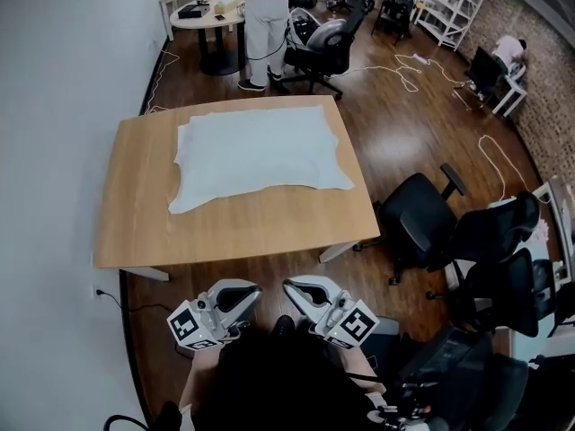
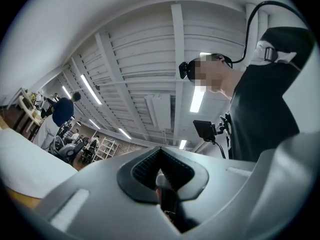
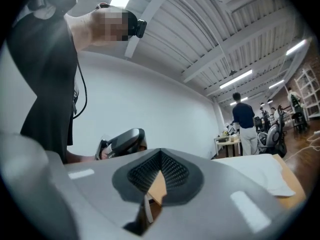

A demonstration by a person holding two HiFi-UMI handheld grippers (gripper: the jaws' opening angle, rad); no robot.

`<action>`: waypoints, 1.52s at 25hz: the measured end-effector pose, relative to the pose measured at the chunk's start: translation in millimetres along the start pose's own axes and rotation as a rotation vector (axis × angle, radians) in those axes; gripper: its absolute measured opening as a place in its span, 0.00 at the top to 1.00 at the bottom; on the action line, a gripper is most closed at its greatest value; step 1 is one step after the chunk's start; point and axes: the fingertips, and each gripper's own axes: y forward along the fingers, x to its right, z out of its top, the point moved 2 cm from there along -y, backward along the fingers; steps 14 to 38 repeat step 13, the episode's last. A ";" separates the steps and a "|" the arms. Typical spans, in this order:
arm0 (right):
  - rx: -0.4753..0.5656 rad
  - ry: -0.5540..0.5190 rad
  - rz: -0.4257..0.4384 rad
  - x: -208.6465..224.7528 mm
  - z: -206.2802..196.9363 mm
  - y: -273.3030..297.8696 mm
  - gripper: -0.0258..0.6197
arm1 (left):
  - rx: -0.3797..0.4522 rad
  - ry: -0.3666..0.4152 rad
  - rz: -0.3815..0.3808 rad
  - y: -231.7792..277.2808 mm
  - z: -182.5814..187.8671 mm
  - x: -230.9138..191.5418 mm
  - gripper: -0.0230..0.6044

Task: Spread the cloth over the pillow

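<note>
A white cloth lies spread flat on the far half of the wooden table, slightly puffed over what it covers; no pillow shows from under it. Both grippers are held close to my body, short of the table's near edge and apart from the cloth. My left gripper is shut and empty, and so is my right gripper. In the left gripper view the jaws point up at the ceiling, with the cloth at lower left. The right gripper view shows shut jaws and the cloth at right.
Black office chairs crowd the floor right of the table. A person stands beyond the far edge, beside a round table. White cables trail over the wooden floor. A white wall runs along the left.
</note>
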 end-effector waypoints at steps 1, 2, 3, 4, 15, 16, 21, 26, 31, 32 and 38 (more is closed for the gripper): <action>-0.008 -0.002 0.006 -2.3 -1.1 1.4 0.96 | 0.006 -0.005 -0.004 -1.1 0.9 0.7 0.96; -0.017 -0.007 0.011 -4.0 -2.1 2.1 0.96 | 0.014 -0.009 -0.007 -2.6 1.7 1.1 0.96; -0.025 -0.014 0.013 -5.0 -2.8 2.8 0.96 | 0.027 -0.012 -0.008 -4.8 2.8 1.1 0.96; -0.031 -0.022 0.015 -5.4 -2.8 3.9 0.96 | 0.044 -0.016 -0.007 -7.8 4.8 0.6 0.96; -0.029 -0.043 0.013 -11.9 5.5 18.0 0.96 | 0.182 0.027 -0.050 -30.5 41.7 7.2 0.96; -0.029 -0.043 0.013 -11.9 5.5 18.0 0.96 | 0.182 0.027 -0.050 -30.5 41.7 7.2 0.96; -0.029 -0.043 0.013 -11.9 5.5 18.0 0.96 | 0.182 0.027 -0.050 -30.5 41.7 7.2 0.96; -0.029 -0.043 0.013 -11.9 5.5 18.0 0.96 | 0.182 0.027 -0.050 -30.5 41.7 7.2 0.96; -0.029 -0.043 0.013 -11.9 5.5 18.0 0.96 | 0.182 0.027 -0.050 -30.5 41.7 7.2 0.96; -0.029 -0.043 0.013 -11.9 5.5 18.0 0.96 | 0.182 0.027 -0.050 -30.5 41.7 7.2 0.96; -0.029 -0.043 0.013 -11.9 5.5 18.0 0.96 | 0.182 0.027 -0.050 -30.5 41.7 7.2 0.96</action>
